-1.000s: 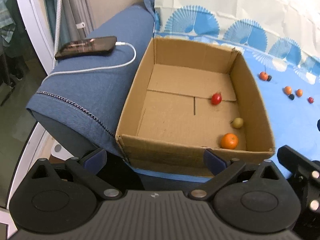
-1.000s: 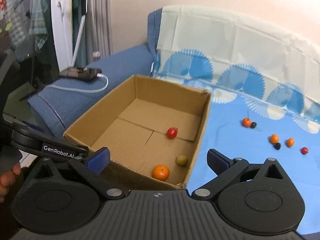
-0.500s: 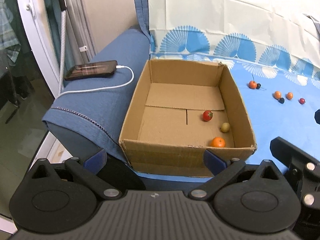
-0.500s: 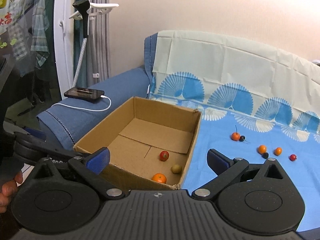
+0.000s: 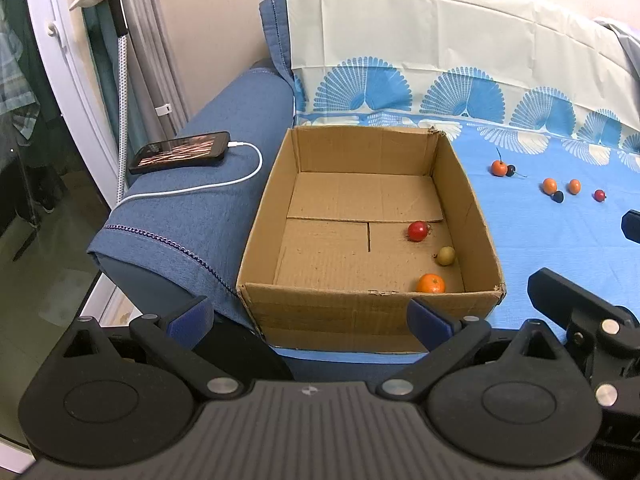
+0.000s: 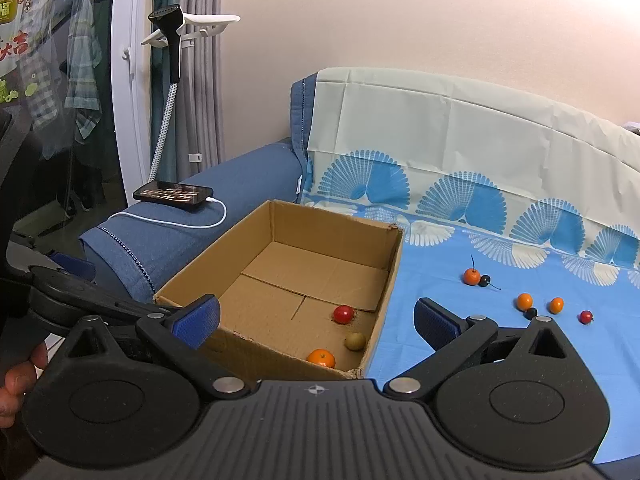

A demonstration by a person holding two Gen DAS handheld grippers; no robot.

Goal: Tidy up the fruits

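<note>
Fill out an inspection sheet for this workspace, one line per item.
Surface: sofa seat under a blue fan-print cloth.
Job's things: cardboard box on the seat holds a red fruit, a greenish fruit and an orange; six small fruits lie loose on the cloth, right of the box.
Clutter: phone on the blue armrest.
Grippers: left hand-held gripper open, empty; right hand-held gripper open, empty.
Cables: white charging cable plugged into the phone, trailing off the armrest.
Surroundings: wall, curtain, garment steamer on a stand.
</note>
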